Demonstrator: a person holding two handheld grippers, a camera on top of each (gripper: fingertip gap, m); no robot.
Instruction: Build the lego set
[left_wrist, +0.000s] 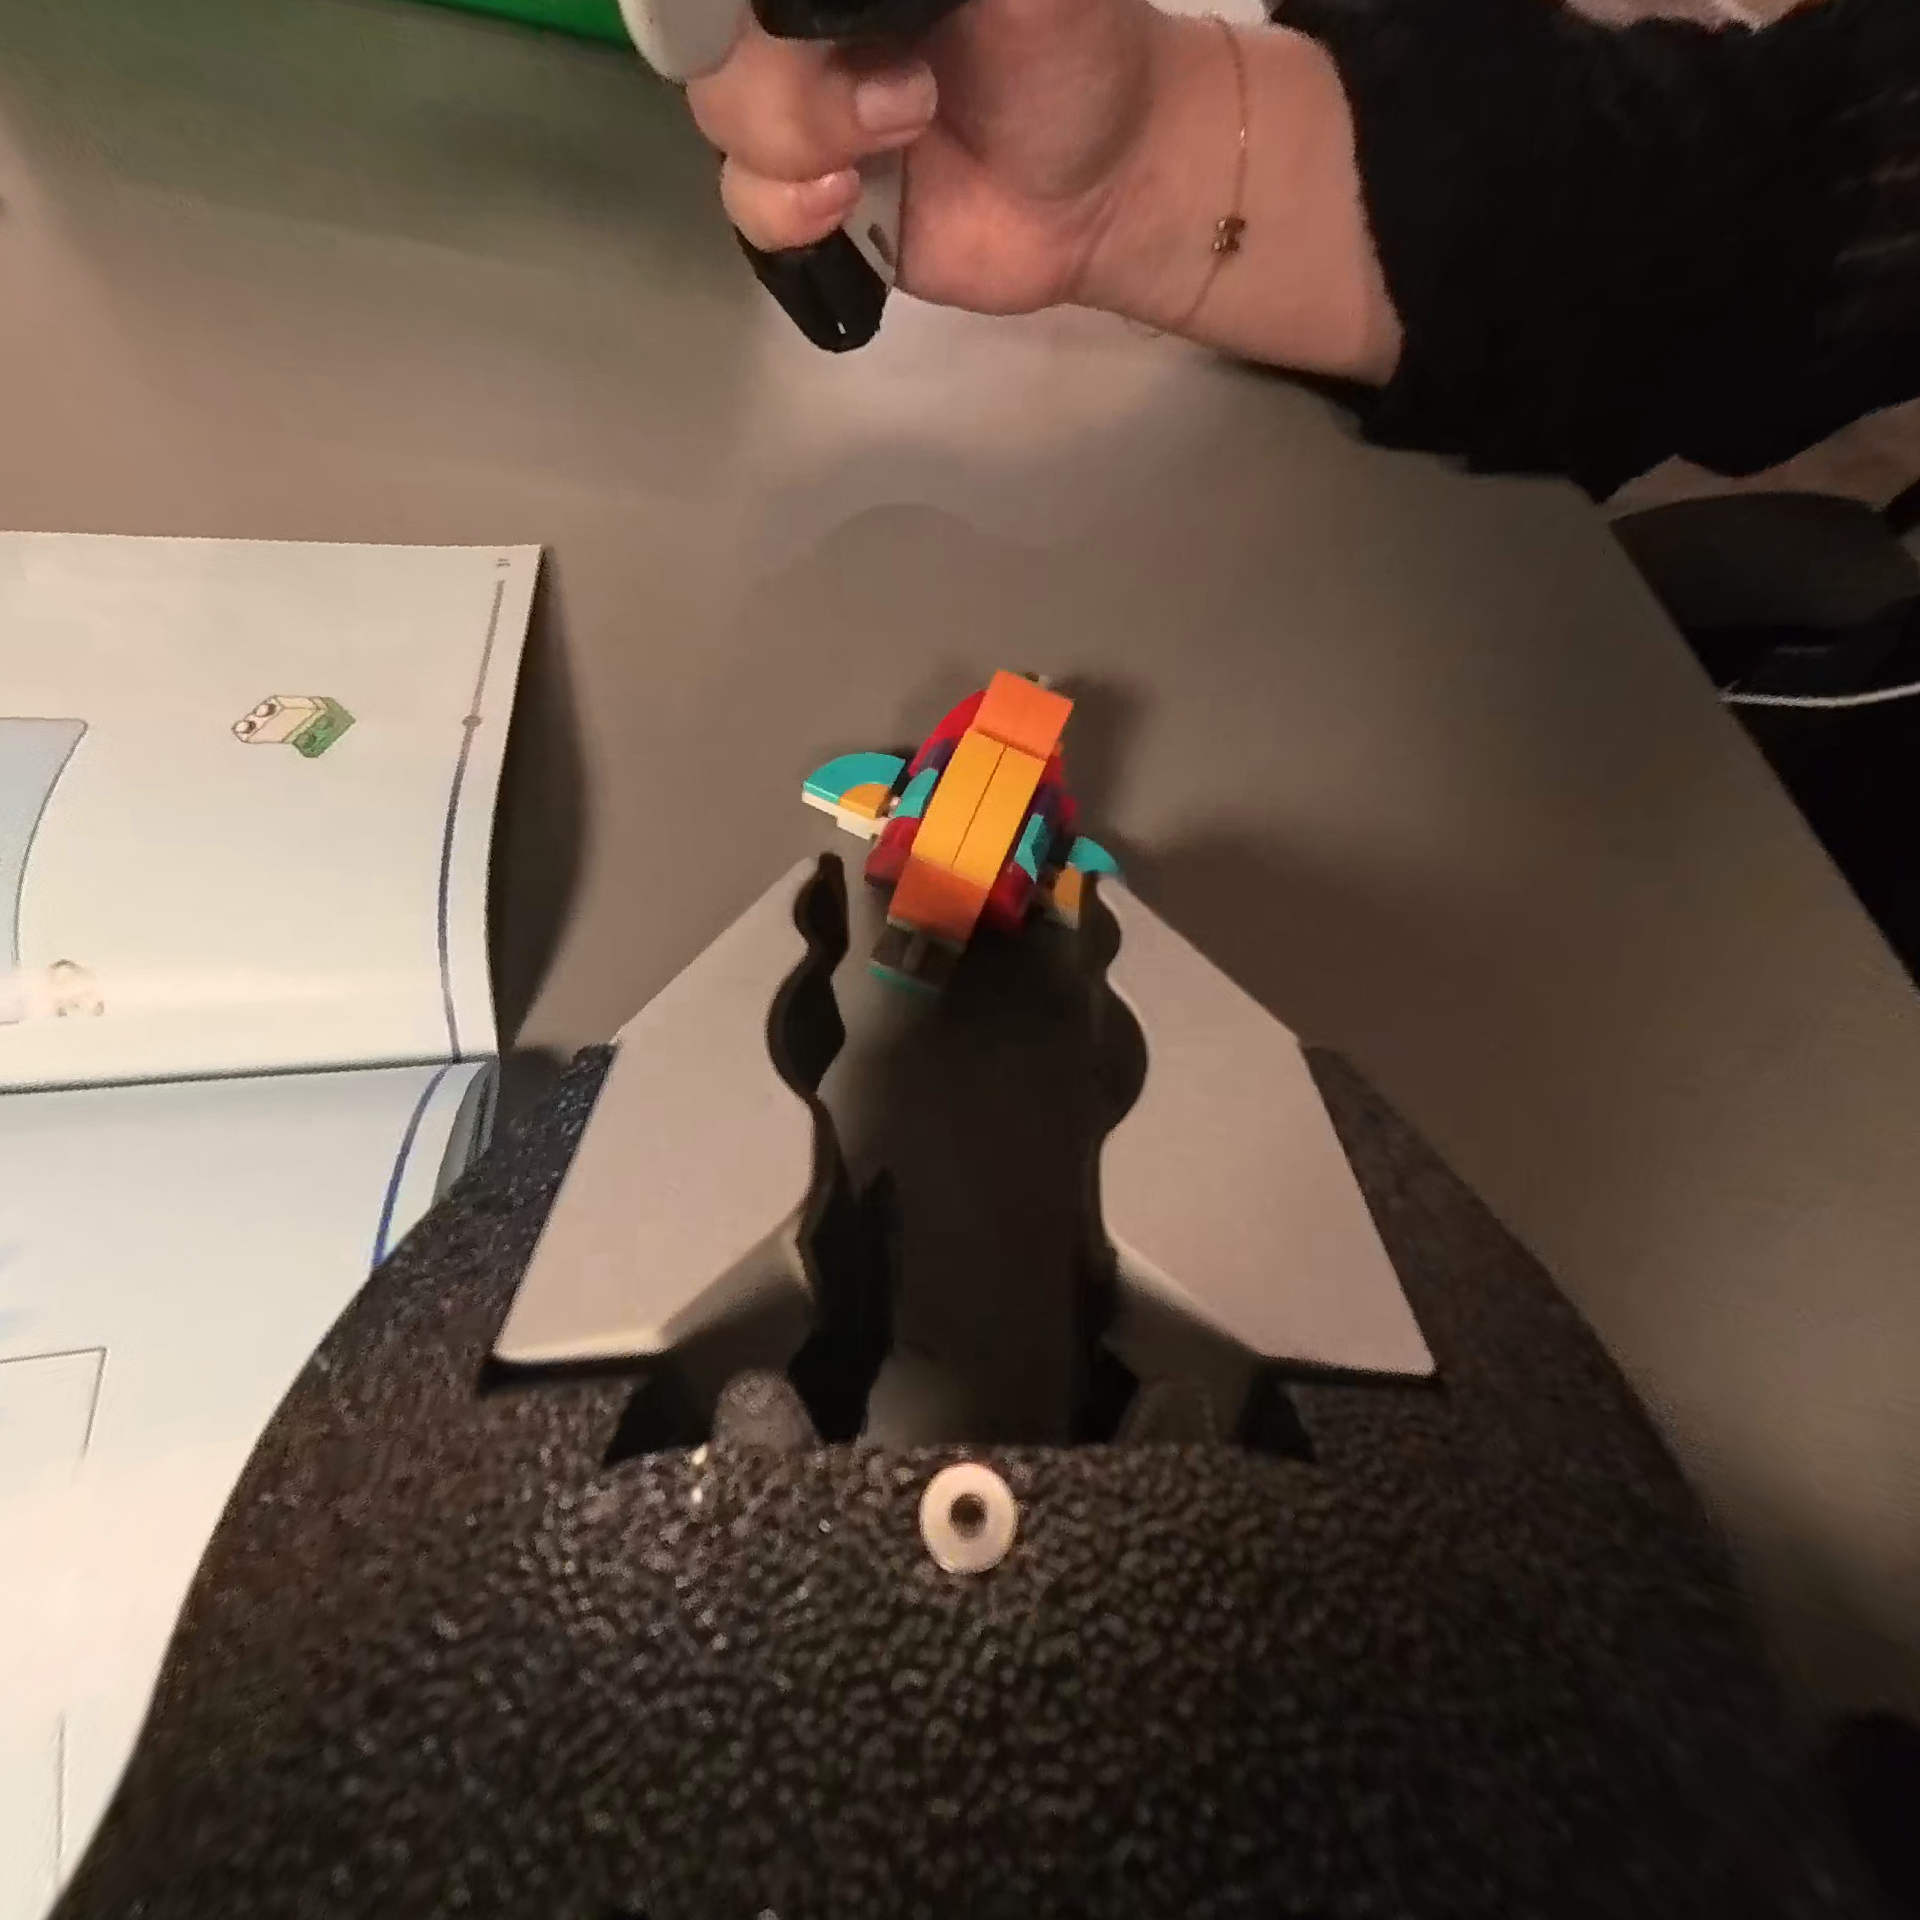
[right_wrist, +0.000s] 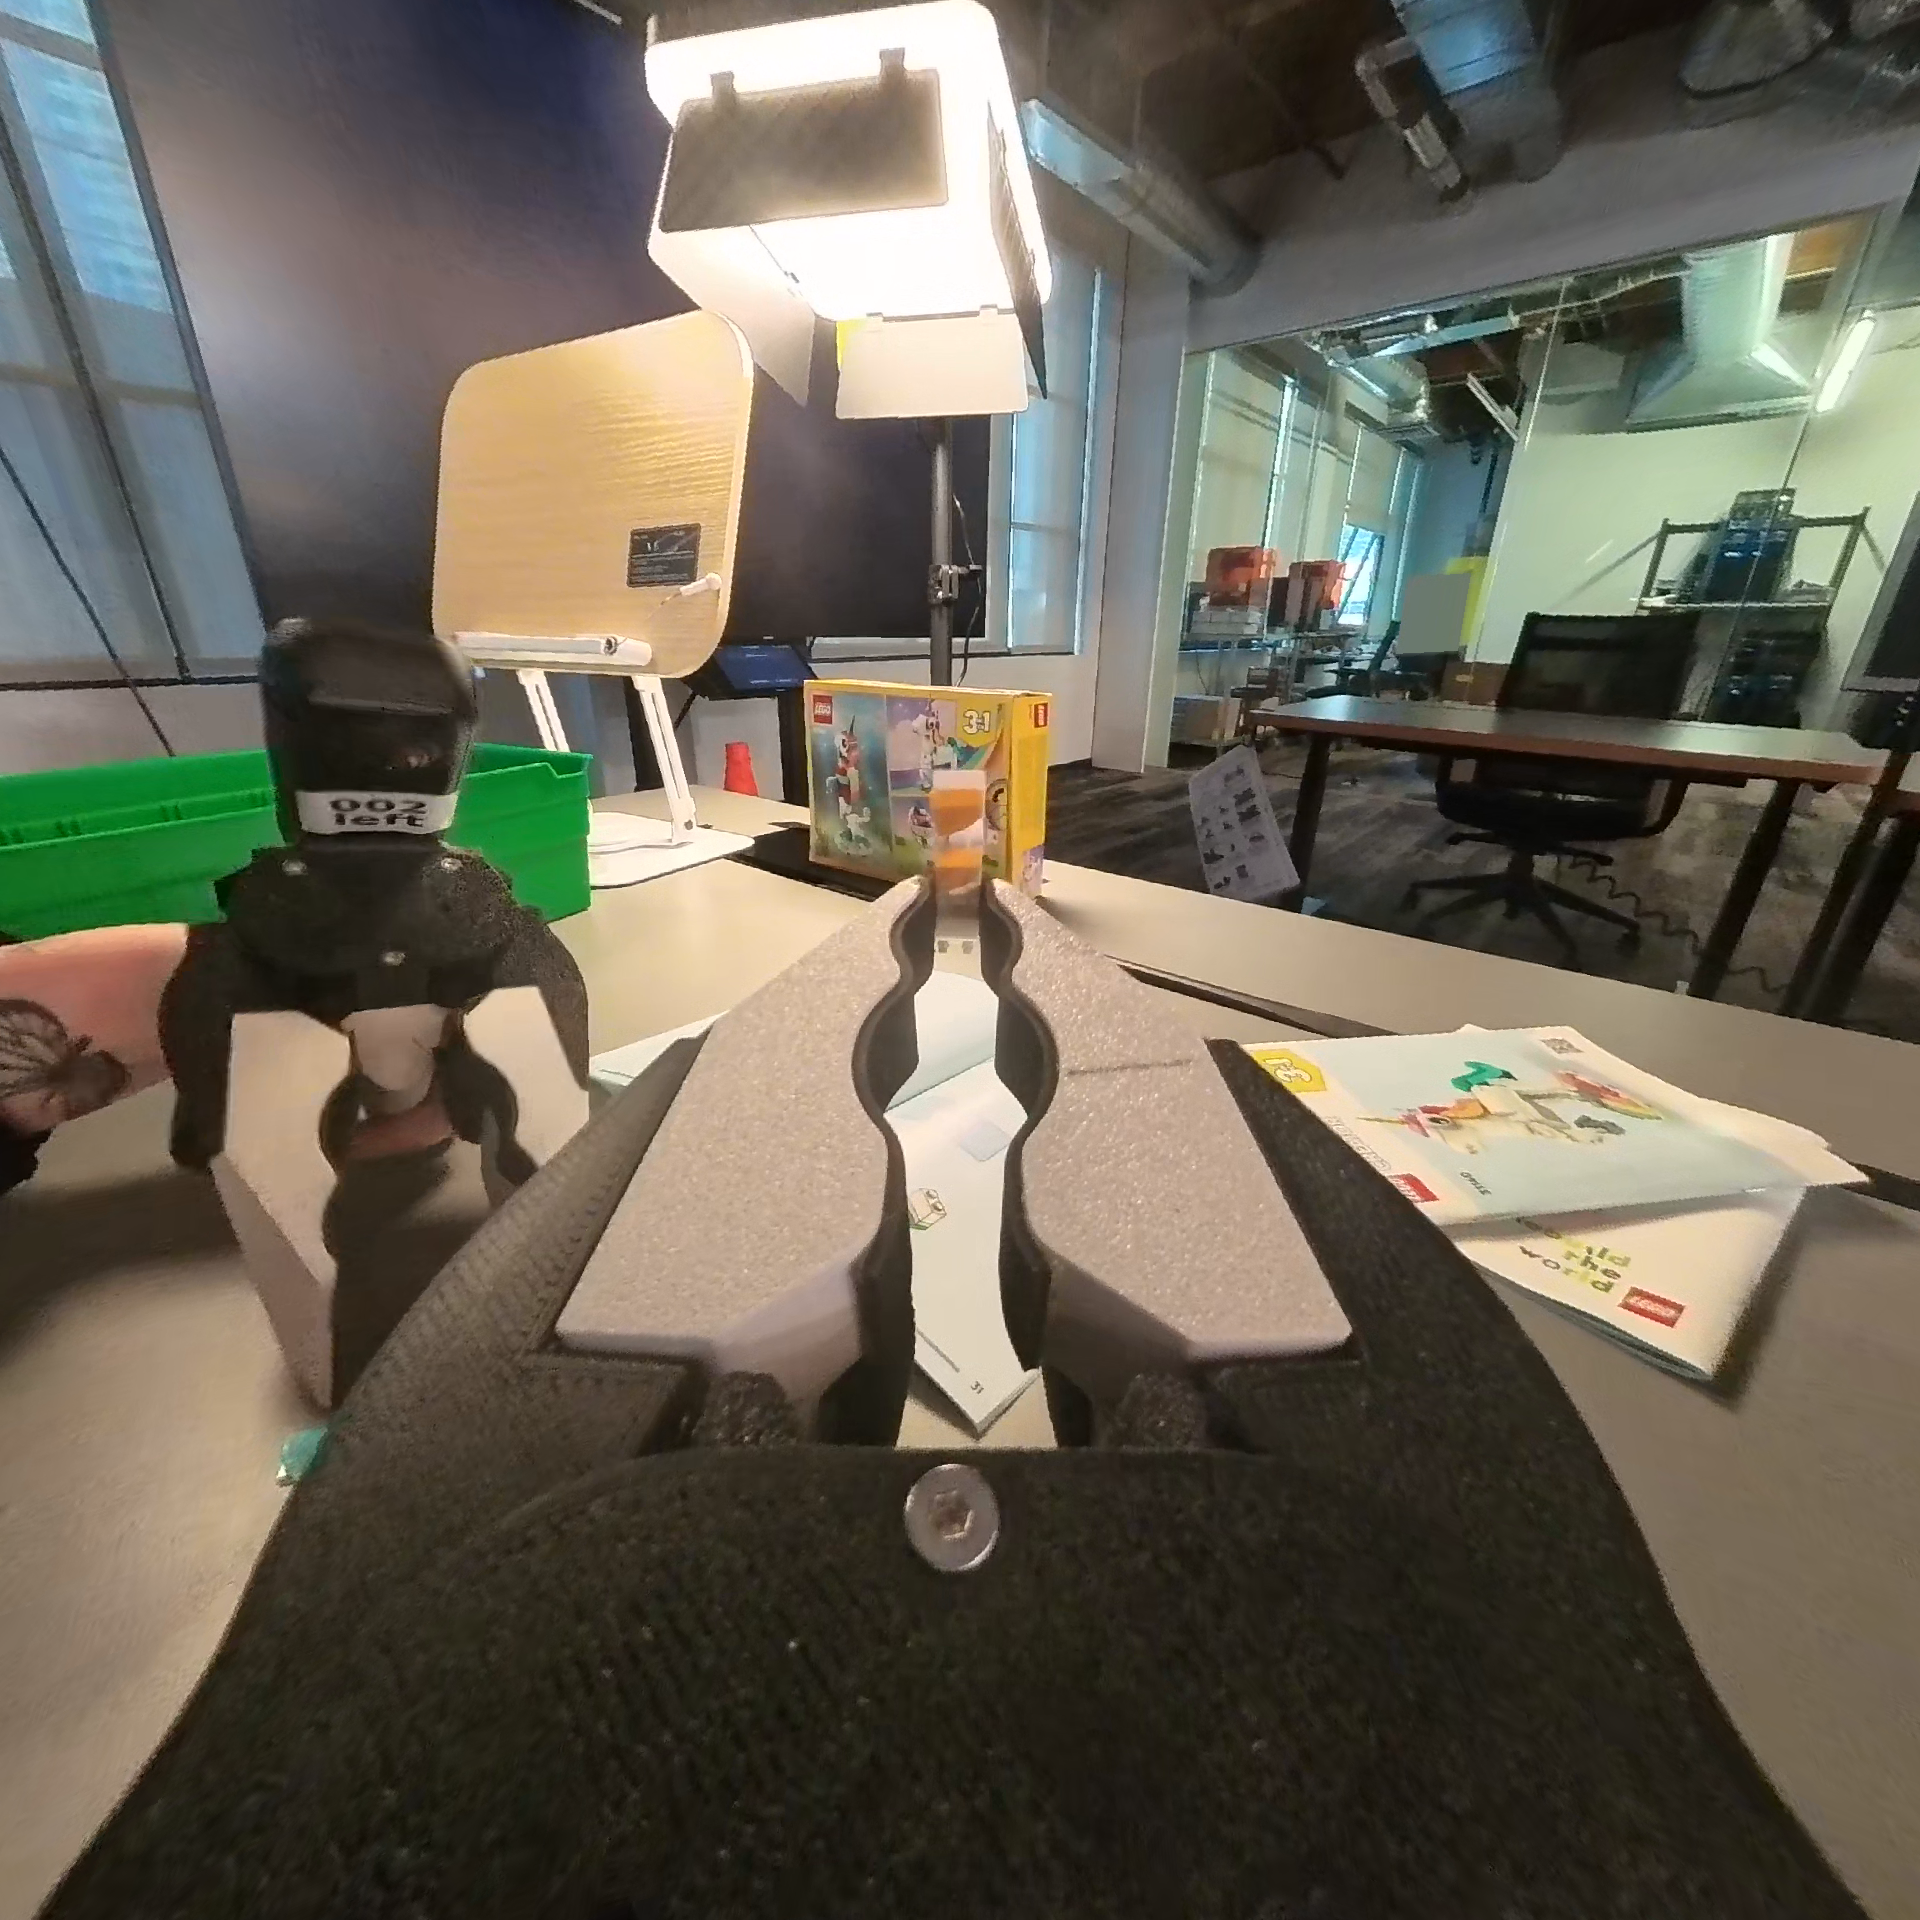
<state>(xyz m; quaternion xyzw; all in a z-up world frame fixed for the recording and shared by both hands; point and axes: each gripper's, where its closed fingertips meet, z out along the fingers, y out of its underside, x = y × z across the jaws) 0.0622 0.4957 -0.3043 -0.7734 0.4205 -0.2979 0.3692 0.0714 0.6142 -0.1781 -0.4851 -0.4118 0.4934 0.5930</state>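
Nearest in the left wrist view, the left hand-held gripper (left_wrist: 968, 883) points out over the grey bench (left_wrist: 1351, 727), its jaws partly spread. The small model (left_wrist: 977, 831), orange on top with red sides and teal wings, sits right at the fingertips. Whether the pads actually pinch it cannot be told. The model's long axis runs near to far, almost in line with the fingers and leaning a touch right. Left of it lies an open booklet (left_wrist: 239, 810).

Farther off, a hand (left_wrist: 997, 156) carries the right hand-held gripper (left_wrist: 842, 312), tips angled down toward the model but well apart from it. So the right one does the travelling here, while the left looks set to steady the build.

Now the right wrist view: the right gripper's jaws are pinched on a small orange-and-white piece (right_wrist: 956, 862), held upright at the very tips. The model lies down and to the left, under the left gripper. The piece probably needs turning downward before it comes in.

More booklets (right_wrist: 1558, 1143) lie on the right. Far left, a green bin (right_wrist: 104, 831) shows only its wall; its contents are hidden. Far centre, the yellow set box (right_wrist: 925, 769) stands upright.
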